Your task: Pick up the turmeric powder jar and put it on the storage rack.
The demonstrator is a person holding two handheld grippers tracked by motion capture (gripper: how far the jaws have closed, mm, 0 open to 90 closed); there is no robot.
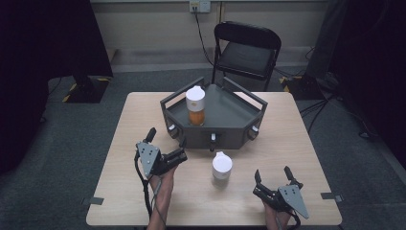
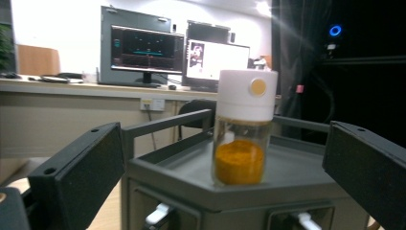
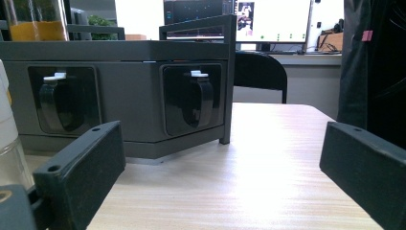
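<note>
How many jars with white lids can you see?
2. One jar with orange powder stands on the grey rack. The other jar stands on the table in front of the rack, between the two grippers.

left hand-held gripper [image 1: 167, 143]: black body, two flat black jaws, each a rectangular block with small round screw holes near the base. grey three-cornered plate on top, dotted with small dark fasteners. black cable trails from it back along the forearm. right hand-held gripper [image 1: 274, 175]: same build, black jaws, grey triangular plate with dark fasteners, cable at the rear. jaw faces matte, edges squared. forearms bare, no sleeves in view. left hand [image 1: 163, 178] and right hand [image 1: 274, 213] wear no gloves.
</note>
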